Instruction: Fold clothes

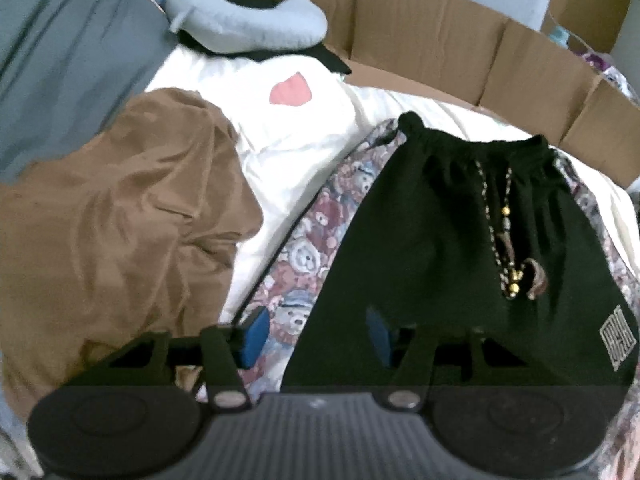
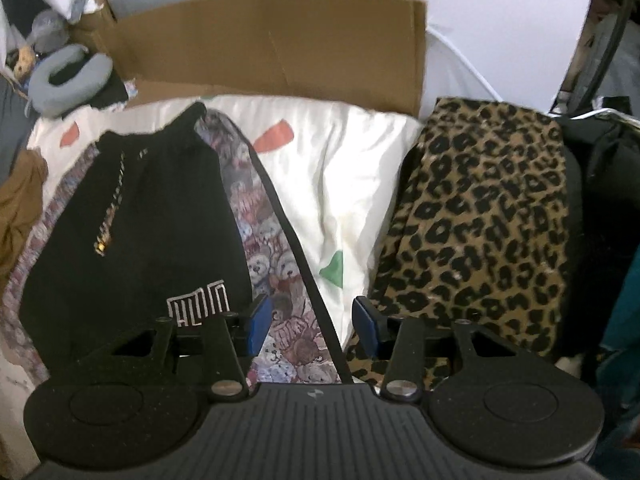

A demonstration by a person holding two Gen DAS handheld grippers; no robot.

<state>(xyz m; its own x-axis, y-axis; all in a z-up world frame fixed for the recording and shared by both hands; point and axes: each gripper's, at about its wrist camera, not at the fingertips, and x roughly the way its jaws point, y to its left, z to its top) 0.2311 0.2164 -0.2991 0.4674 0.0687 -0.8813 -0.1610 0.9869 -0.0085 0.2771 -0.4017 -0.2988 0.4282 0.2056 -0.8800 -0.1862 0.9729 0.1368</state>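
Fingers (image 1: 256,338) of the left gripper (image 1: 316,338) and right gripper (image 2: 312,324) hang spread and empty over the black bear-print shorts (image 1: 432,240), lying flat mid-frame on the bed (image 2: 340,184); any fold should pinch both hem corners evenly.

The black shorts (image 2: 132,216) bear a white logo, perhaps unreadable lettering.

Both wrist cameras are looking down closely over the black pants (image 1: 460,216) (image 2: 132,208), left view covering their left side, right view their right.
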